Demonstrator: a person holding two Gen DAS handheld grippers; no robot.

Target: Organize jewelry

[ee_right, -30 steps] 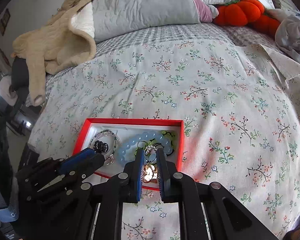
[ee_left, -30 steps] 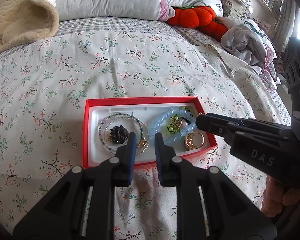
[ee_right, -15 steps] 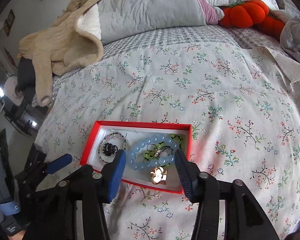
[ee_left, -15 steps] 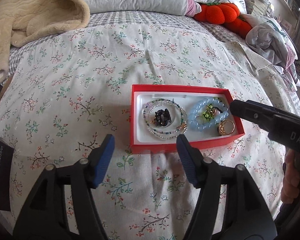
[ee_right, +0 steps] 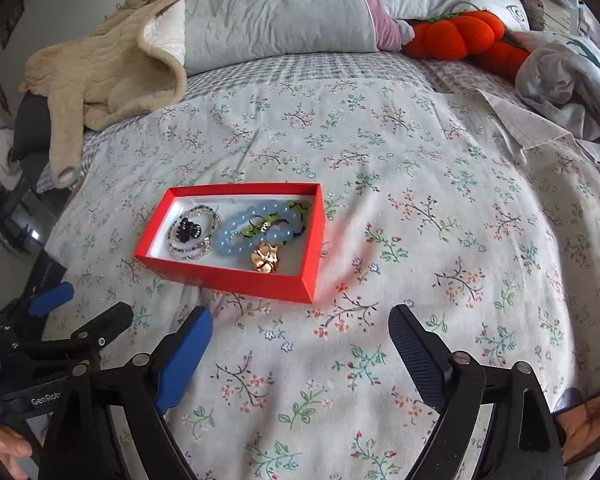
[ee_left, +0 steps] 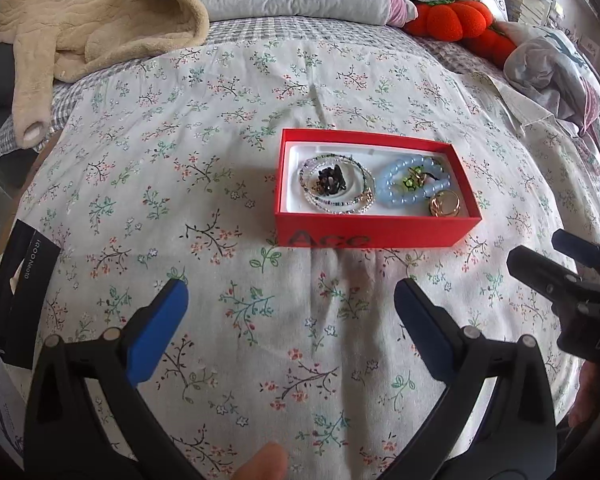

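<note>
Red box: shallow red cardboard box (ee_right: pixel 236 280) with a white lining, resting on the floral cotton bedspread (ee_right: pixel 420 240), ahead of both tools.
Contents: multicoloured thin beaded strand (ee_left: pixel 336 204) coiled around a small black charm (ee_left: pixel 331 181); pale blue chunky bead bracelet (ee_right: pixel 256 232); green cord piece (ee_left: pixel 412 178); gold flower-shaped ring (ee_right: pixel 265 260) at the near right corner.
Left gripper (ee_left: pixel 288 312): jaws spread wide, holding nothing, short of the box.
Right gripper (ee_right: pixel 300 340): jaws spread wide, empty, short of the box.
Step judged: everything appears boxed, so the task looks nearly done.
Doing it well: keep both tools off the box wall; soft bedding would let it tip.
</note>
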